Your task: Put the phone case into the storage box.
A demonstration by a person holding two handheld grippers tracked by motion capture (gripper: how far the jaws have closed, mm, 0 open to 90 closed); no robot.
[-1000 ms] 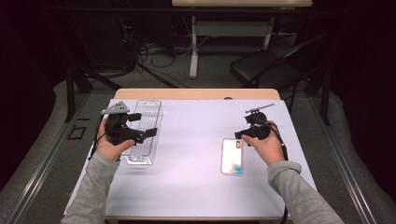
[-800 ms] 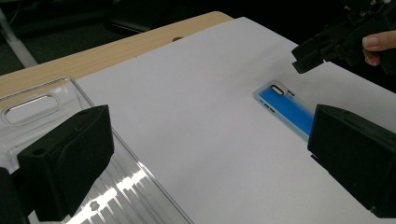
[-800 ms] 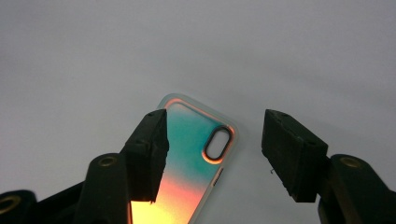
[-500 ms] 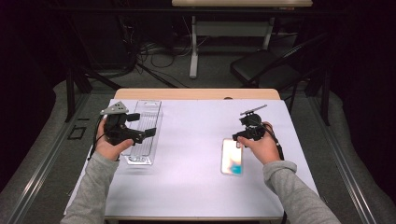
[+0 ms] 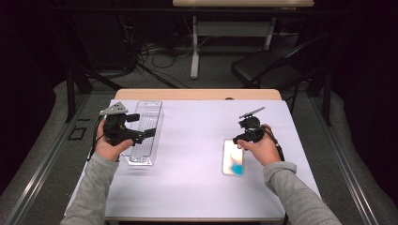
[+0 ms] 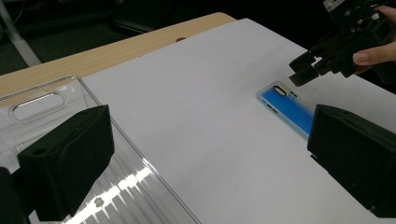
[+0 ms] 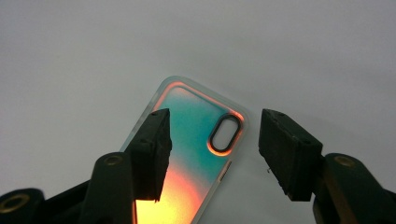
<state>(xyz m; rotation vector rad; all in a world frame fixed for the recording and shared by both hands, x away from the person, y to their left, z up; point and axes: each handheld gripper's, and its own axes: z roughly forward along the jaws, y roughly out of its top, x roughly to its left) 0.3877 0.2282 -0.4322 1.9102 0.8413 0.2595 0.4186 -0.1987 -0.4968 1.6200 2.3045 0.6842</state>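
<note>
We find a glossy, round-cornered phone case (image 5: 233, 158), iridescent teal to orange, lying flat on the matte white table cover (image 5: 192, 150), long axis running near to far, camera hole at the far end. The right gripper (image 5: 237, 138) hangs over that end, jaws just closing, parted, touching nothing. The left gripper (image 5: 151, 133), jaws spread wide, sits above a clear ribbed plastic tray (image 5: 143, 140). Open cover lies between them.

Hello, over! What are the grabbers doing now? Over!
Right gripper open above phone case, fingers closing in. Left gripper open over clear tray. Nothing blocking.
</note>
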